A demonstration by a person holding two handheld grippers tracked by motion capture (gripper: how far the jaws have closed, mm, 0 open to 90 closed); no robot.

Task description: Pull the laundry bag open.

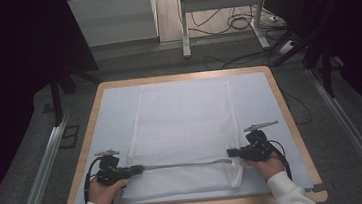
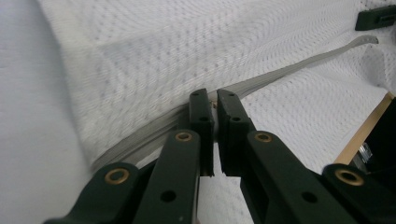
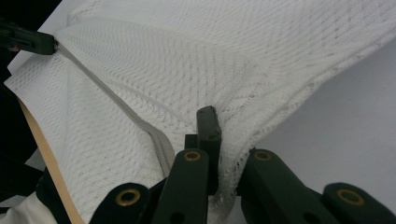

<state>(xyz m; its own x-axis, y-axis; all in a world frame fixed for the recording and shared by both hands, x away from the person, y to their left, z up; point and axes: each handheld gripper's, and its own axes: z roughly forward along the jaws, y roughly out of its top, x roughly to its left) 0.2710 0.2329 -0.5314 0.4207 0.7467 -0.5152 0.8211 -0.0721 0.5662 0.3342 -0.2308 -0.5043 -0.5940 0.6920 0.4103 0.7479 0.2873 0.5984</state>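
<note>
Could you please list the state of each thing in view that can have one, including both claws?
Mesh bag: lying flat on the table, near end bunched where it is gripped.
Zipper: pulled taut between the two claws; open or closed cannot be told.
Left claw: shut on the zipper's end.
Right claw: shut on the mesh bag at the zipper's other end.
Table: covered by a pale sheet.
</note>
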